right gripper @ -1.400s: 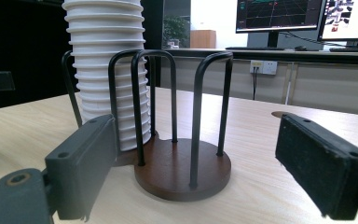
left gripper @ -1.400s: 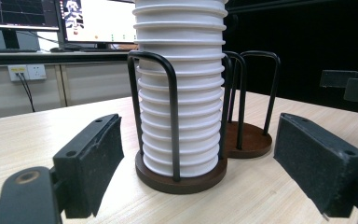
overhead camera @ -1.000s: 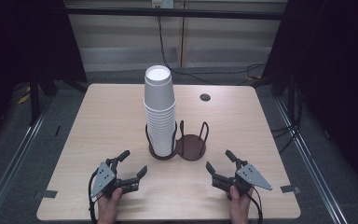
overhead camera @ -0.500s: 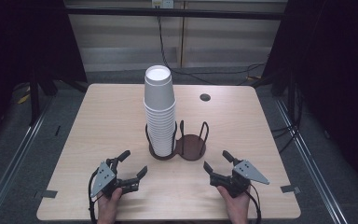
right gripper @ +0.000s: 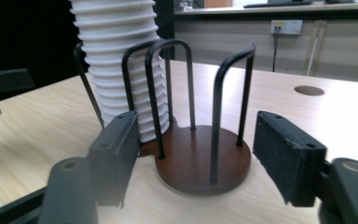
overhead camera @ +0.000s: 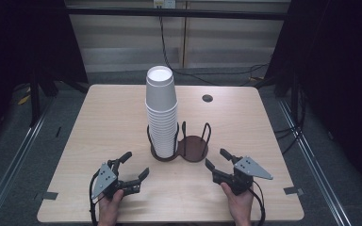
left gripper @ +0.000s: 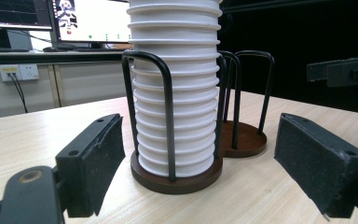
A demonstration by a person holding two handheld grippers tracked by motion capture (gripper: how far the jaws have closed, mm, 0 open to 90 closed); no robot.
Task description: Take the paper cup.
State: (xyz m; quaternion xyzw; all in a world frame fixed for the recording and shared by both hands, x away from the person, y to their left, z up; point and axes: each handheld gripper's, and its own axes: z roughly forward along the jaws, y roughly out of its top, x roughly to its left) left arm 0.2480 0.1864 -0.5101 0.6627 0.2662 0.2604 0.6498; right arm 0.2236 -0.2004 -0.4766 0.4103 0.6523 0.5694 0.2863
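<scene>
The stack of cups (overhead camera: 161,110) stands a little left of the middle of the high view, white and tall, its top cup rising well above the rest. It sits in the left ring of a dark brown cup holder (overhead camera: 193,148) with two round bases joined side by side and black wire loops standing upright around each. The right base is bare. In the left gripper view the stack of cups (left gripper: 175,88) fills the upper middle of the frame, ribbed with rims, with a wire loop crossing in front of it, and the cup holder (left gripper: 177,182) rests flat on the wood.

The left gripper (overhead camera: 132,167) lies in the lower left of the high view, near the holder but apart from it, held by a hand (overhead camera: 109,207) at the bottom edge. Its fingers (left gripper: 95,158) are spread wide with nothing between them, one at each side of the frame.

The right gripper (overhead camera: 217,160) sits in the lower right of the high view, just beside the bare base without touching it, a grey plate on top. In the right gripper view its fingers (right gripper: 116,154) are likewise spread wide and hold nothing, framing the bare base of the cup holder (right gripper: 200,158), with the stack of cups (right gripper: 121,60) at the upper left.

The table (overhead camera: 103,122) is pale wood, with a small round hole (overhead camera: 207,98) toward its far right.
</scene>
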